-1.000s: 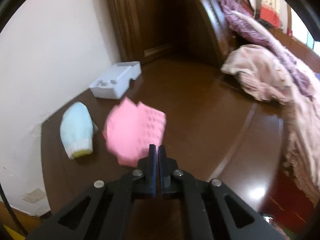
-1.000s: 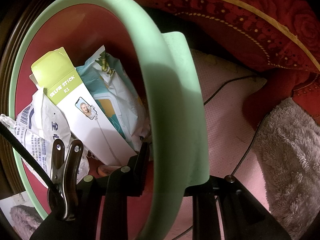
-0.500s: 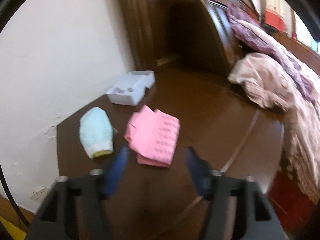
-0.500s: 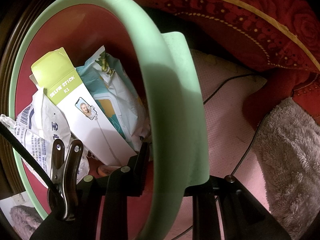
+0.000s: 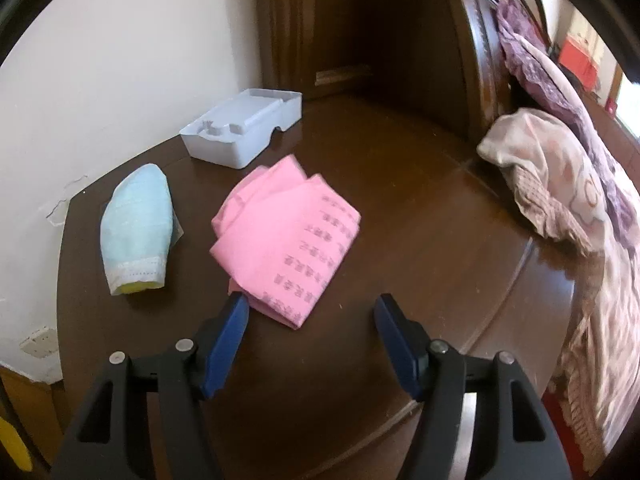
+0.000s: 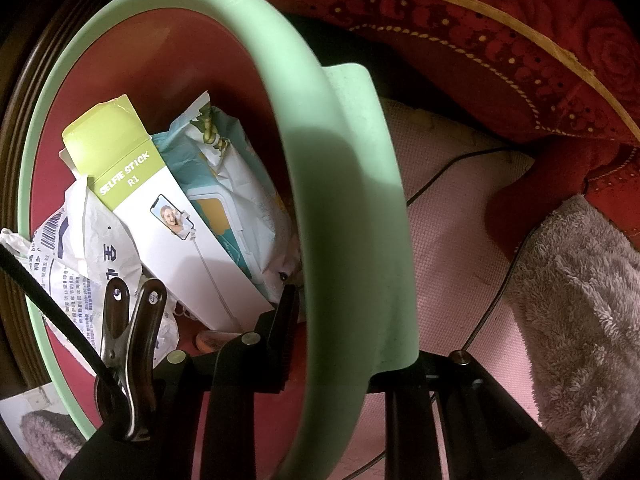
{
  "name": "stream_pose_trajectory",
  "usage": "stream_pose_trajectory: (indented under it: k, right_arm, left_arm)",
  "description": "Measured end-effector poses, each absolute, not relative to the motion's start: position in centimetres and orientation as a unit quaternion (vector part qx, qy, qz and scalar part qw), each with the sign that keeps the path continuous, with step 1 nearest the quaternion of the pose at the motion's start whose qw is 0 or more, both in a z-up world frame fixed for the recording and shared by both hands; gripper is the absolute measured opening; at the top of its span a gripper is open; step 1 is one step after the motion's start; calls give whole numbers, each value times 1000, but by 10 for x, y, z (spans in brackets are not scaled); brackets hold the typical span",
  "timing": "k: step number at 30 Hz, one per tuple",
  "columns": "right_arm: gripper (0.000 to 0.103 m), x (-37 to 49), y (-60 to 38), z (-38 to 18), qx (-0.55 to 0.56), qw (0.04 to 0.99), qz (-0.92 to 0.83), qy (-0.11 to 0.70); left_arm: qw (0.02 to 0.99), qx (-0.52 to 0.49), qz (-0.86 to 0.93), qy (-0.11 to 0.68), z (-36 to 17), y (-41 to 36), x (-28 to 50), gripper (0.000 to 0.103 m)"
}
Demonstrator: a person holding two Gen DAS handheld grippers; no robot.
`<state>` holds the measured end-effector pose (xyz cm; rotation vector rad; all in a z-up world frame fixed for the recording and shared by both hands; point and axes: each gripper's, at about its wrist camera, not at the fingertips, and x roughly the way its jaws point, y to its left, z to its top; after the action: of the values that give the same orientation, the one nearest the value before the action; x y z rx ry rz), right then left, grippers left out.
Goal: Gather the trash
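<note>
Left tool [image 5: 310, 312] has gone from clamped shut to spread wide, nothing between its blue fingers [image 5: 228, 336], and has closed in on the pink folded paper [image 5: 286, 236], which now sits bigger and just ahead of the left finger, near corner almost at its tip. Right tool [image 6: 332, 332] unchanged: same spot, clenched on the green rim of the trash bin [image 6: 348, 208], one finger inside, one outside.

Left tool is released, holding nothing. Trash left on the table [image 5: 420, 240]: pink paper right in front; blue face mask [image 5: 138, 232] ahead-left; white plastic tray [image 5: 244, 128] further ahead by the wall. Bin already holds a selfie stick box [image 6: 160, 216], a wipes pack [image 6: 236, 200] and printed wrappers [image 6: 68, 264].

Risks, as I judge them:
- paper lies flat and is off-centre toward the left finger; closing from here could just shove it along the slick wood or catch one loose sheet, so the stack fans out
- fingers scraping the table top if they come in too steep
- bin held by the rim only; a tilt could spill what's in it
</note>
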<state>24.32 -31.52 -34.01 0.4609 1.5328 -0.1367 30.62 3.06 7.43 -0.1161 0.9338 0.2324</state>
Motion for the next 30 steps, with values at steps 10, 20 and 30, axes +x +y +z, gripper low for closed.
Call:
stream_pose_trajectory:
  k: [10,20,30]
  right_arm:
    - [23,243,-315,-340,206,694,-61,687]
    - [23,243,-315,-340,207,694,-61,687]
    - [23,243,-315,-340,207,694,-61,687]
  left_arm:
    - [898,-69,114,420,74,34,308,21]
    - [904,-84,82,411,75,33,282,2]
    - [921,-61,96,373,111,29,282,61]
